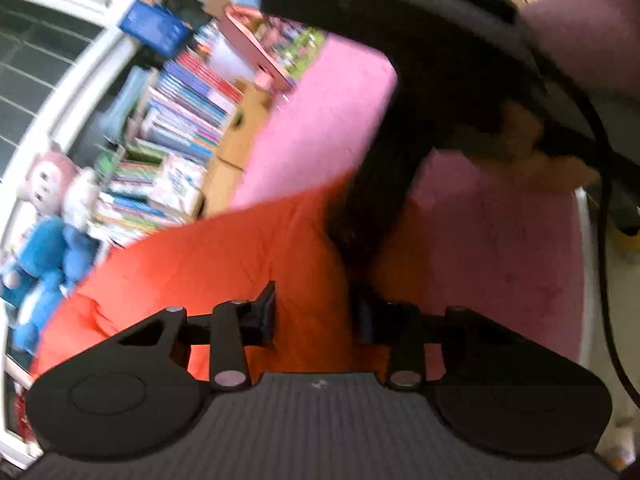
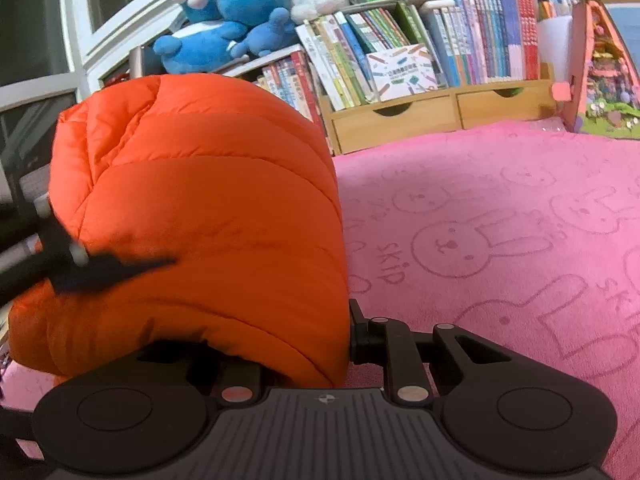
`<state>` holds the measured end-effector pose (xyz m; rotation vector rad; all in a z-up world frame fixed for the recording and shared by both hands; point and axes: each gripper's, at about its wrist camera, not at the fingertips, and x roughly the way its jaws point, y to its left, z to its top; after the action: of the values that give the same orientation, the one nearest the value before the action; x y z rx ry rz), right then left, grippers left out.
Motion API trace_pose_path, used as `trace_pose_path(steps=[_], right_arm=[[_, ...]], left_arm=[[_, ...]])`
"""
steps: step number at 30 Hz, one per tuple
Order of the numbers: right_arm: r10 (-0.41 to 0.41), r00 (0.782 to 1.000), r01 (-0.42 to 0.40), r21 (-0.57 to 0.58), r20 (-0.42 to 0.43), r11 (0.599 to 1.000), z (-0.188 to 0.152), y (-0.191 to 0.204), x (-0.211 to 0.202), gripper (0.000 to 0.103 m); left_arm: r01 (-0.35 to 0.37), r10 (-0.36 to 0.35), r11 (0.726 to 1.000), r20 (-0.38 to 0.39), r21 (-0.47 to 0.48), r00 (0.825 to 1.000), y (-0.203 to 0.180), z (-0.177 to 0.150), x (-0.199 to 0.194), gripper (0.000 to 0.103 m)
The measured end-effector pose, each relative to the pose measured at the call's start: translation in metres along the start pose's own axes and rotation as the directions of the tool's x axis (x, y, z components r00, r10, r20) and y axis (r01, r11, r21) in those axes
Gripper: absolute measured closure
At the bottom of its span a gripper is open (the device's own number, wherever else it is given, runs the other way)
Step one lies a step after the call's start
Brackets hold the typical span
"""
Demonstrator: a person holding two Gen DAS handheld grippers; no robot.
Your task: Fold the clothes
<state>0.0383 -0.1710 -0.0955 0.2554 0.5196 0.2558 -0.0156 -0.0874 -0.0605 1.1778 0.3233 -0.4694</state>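
1. Orange puffer jacket (image 2: 200,216) lies bundled on the pink rabbit-print blanket (image 2: 500,240), at 9 o'clock in the right wrist view.
2. Right gripper (image 2: 308,332): jaws parted around the bundle's near fold; grip cannot be told.
3. Left gripper (image 1: 316,312): jaws apart with orange fabric between; view blurred.
4. Books (image 2: 420,56) and blue plush toys (image 2: 224,20) at 12 o'clock.
5. Only the left view shows the right gripper's black body overhead.

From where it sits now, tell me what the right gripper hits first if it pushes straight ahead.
The right gripper would meet the orange puffer jacket straight away; its bulk already fills the gap between the fingers. Behind it stands the bookshelf.
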Motion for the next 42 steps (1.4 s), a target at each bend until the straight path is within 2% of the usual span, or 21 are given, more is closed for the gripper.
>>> trace_pose_path(steps=[5,8,11,16,20,25,27,28,31,34,38,40,42], right_arm=[[-0.031,1.000,0.031,-0.019,0.002,0.999,-0.001,0.005,0.000,0.080],[-0.040,0.999,0.040,-0.022,0.000,0.999,-0.001,0.006,0.001,0.079],[-0.042,0.999,0.042,-0.029,-0.002,0.999,0.000,0.007,0.001,0.078],[-0.049,0.999,0.048,-0.052,-0.004,0.998,0.000,0.010,0.000,0.076],[-0.056,0.998,0.056,-0.080,-0.002,0.995,-0.001,0.015,0.000,0.075],[-0.053,0.999,0.053,-0.098,-0.001,0.994,-0.002,0.016,-0.001,0.075],[-0.044,0.999,0.044,-0.112,0.001,0.993,-0.003,0.018,-0.001,0.077],[-0.034,0.999,0.034,-0.119,0.002,0.992,-0.003,0.018,-0.002,0.081],[-0.016,1.000,0.016,-0.124,0.005,0.992,-0.004,0.018,-0.003,0.083],[-0.003,1.000,0.003,-0.098,0.000,0.995,-0.003,0.014,-0.003,0.083],[0.012,1.000,-0.012,-0.076,-0.002,0.997,-0.002,0.010,-0.003,0.083],[0.018,1.000,-0.018,-0.068,-0.002,0.998,-0.002,0.009,-0.003,0.083],[0.023,1.000,-0.023,-0.059,-0.004,0.998,-0.001,0.007,-0.003,0.083]], left_arm=[[-0.001,0.000,1.000,-0.040,-0.018,0.999,-0.007,-0.026,-0.002,0.069],[0.029,-0.035,0.993,-0.052,-0.112,0.998,0.005,-0.038,-0.008,0.069],[0.061,-0.075,0.976,-0.062,-0.207,0.995,0.017,-0.054,-0.014,0.069],[0.079,-0.110,0.951,-0.087,-0.299,0.990,0.024,-0.078,-0.032,0.069],[0.103,-0.148,0.920,-0.090,-0.377,0.985,0.034,-0.092,-0.037,0.069],[0.098,-0.144,0.913,-0.087,-0.396,0.986,0.033,-0.102,-0.043,0.069],[0.086,-0.127,0.918,-0.081,-0.387,0.989,0.031,-0.101,-0.046,0.067],[0.075,-0.111,0.931,-0.081,-0.357,0.991,0.030,-0.099,-0.046,0.066],[0.031,-0.057,0.965,-0.093,-0.262,0.994,0.025,-0.087,-0.059,0.065],[0.021,-0.039,0.965,-0.065,-0.260,0.997,0.033,-0.072,-0.077,0.065],[0.076,-0.077,0.918,0.011,-0.388,0.997,0.066,-0.047,-0.089,0.065],[0.073,-0.063,0.933,0.040,-0.353,0.997,0.068,-0.033,-0.082,0.065],[0.107,-0.091,0.959,0.073,-0.262,0.993,0.056,-0.020,-0.070,0.065]])
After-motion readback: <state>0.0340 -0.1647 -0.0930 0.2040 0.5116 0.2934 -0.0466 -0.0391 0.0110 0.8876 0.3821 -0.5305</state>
